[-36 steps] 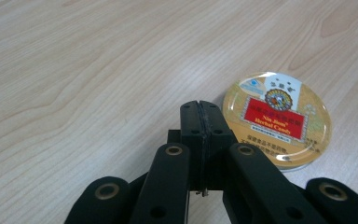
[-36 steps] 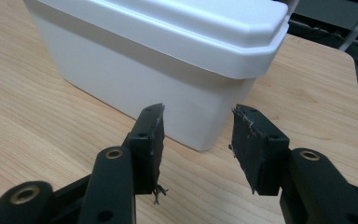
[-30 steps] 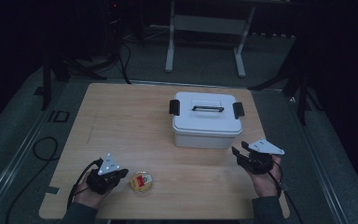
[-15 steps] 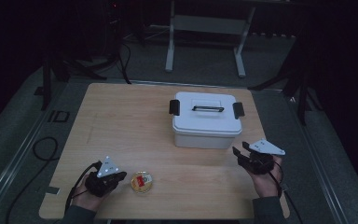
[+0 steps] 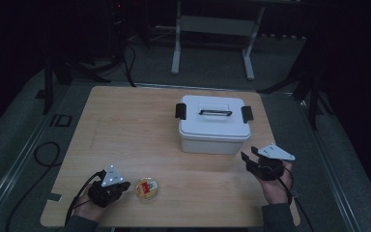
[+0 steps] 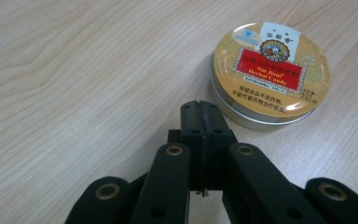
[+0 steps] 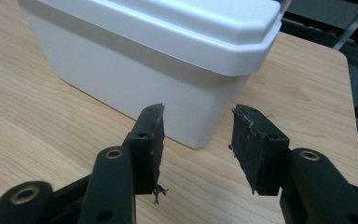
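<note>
A wooden table (image 5: 125, 125) is carrying everything, with dark floor lying around it. A white box (image 5: 214, 124) is sitting on its far right part, lid on, a black latch showing at each end and a handle lying flat along the top. In the right gripper view the box's near corner is standing just beyond the jaws, not touching them.

The right gripper (image 5: 249, 159) is hovering near the table's right edge, just in front of the box; its jaws are standing spread apart with nothing between them (image 7: 198, 140). The left gripper (image 5: 121, 187) is resting low at the near left; its jaws are pressed together, holding nothing (image 6: 200, 121).

A round gold tin (image 5: 147, 188) is lying flat on the table near the front edge, just beside the left gripper. In the left gripper view the tin (image 6: 270, 74) is sitting close ahead of the closed tips and off to one side, red label facing up, not touching them.
</note>
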{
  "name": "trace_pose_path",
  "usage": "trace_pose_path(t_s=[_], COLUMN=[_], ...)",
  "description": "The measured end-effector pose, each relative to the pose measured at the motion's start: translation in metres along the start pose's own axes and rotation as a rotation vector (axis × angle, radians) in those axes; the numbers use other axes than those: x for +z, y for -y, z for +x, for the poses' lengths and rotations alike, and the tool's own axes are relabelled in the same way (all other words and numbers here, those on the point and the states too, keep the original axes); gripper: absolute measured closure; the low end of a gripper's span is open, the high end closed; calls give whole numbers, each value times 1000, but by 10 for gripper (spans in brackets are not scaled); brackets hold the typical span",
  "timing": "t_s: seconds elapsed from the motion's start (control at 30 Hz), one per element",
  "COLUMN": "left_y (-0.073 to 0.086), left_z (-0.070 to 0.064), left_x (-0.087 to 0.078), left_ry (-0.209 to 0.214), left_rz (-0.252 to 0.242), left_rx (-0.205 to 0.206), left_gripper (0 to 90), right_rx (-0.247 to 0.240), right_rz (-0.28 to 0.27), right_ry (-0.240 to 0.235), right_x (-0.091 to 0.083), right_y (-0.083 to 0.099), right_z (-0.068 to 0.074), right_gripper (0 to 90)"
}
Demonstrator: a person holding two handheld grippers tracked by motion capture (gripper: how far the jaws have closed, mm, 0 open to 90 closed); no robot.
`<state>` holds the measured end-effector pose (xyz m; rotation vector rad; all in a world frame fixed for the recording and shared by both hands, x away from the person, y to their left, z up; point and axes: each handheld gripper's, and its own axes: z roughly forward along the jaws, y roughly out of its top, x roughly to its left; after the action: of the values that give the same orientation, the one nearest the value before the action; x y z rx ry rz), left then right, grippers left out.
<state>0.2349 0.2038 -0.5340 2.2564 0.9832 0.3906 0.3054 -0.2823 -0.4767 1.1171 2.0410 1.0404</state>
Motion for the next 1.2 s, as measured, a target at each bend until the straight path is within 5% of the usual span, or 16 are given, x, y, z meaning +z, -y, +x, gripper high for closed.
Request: trace_pose_path(t_s=[0.6,1.2], left_y=[-9,-23], left_z=[-4,-26], left_x=[16,33], left_ry=[39,139], left_rz=[37,39], left_rx=[40,115], left_gripper=[898,897], right_rx=[5,20], right_rz=[-11,-11], right_ry=[18,50], right_x=[-6,-5], right_y=[-3,-8], right_z=[-7,-22], right_gripper=[532,534])
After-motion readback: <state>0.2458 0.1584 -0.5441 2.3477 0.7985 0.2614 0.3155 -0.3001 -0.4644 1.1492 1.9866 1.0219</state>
